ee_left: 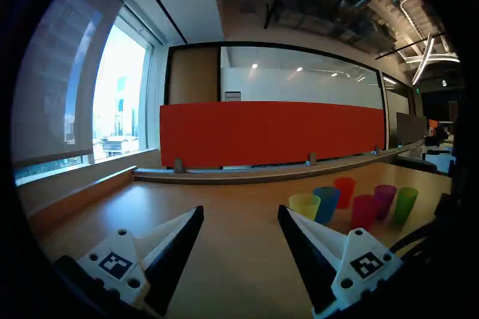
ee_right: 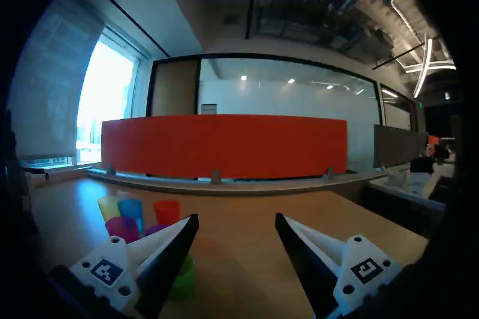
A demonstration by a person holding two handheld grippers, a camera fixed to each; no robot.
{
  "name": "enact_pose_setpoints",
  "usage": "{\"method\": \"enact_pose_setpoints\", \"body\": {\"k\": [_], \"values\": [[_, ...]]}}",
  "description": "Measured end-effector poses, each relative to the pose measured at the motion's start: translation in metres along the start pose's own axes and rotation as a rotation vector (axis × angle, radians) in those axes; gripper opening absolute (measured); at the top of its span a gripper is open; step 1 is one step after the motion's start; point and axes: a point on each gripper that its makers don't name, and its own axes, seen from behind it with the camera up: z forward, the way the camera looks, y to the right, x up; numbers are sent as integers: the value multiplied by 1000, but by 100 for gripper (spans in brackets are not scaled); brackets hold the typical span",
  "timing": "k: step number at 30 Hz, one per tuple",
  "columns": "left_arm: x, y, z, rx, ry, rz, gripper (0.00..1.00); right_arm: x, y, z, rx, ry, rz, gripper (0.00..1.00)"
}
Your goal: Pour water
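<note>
So, the containers: we've got six translucent plastic cups bunched together on the wooden table [ee_left: 227, 241]. In the left gripper view they sit off to the right, a bit farther away than the fingertips. The yellow cup [ee_left: 304, 204] is nearest the middle, with the blue cup [ee_left: 327, 201] right up against it. The orange cup [ee_left: 345, 191] is farthest back, and then come the pink cup [ee_left: 363, 211], purple cup [ee_left: 384, 199] and green cup [ee_left: 405, 204] out on the right. All six stand upright, mouths up. We're looking at them side-on from a low angle, so we honestly can't tell whether any of them has water in it.

In the right gripper view the same bunch lands on the left. Yellow, blue and orange make the far row, with pink and purple nearer. The green cup [ee_right: 183, 277] is nearest of all, partly hidden behind that gripper's left finger. We can't tell if the finger actually touches it.

Now the hands. The left gripper [ee_left: 240, 210] is held low over the table and roughly level. It points toward the orange divider panel [ee_left: 269, 133] at the far edge, with the bright window [ee_left: 120, 103] off to the left. Its jaws are spread wide, bare tabletop showing between them, and it's gripping nothing. The right gripper [ee_right: 236, 218] is much the same: low, level, jaws wide apart, nothing held, with the cups just off to its left.
</note>
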Motion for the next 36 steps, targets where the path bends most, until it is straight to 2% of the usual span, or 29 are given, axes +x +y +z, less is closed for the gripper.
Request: {"method": "enact_pose_setpoints", "body": {"k": [8, 14, 24, 29, 36], "values": [[21, 12, 8, -42, -5, 15, 92, 14, -4, -6, 17, -7, -38, 99], [33, 17, 10, -81, -21, 40, 92, 19, -15, -10, 57, -34, -57, 99], [41, 36, 16, -210, -75, 67, 92, 12, -38, -22, 200, -131, -111, 100], [42, 44, 25, -273, -107, 67, 92, 4, -49, -27, 281, -192, -133, 100], [41, 54, 41, -347, -152, 107, 92, -6, -56, -32, 363, -267, -189, 100]]}}
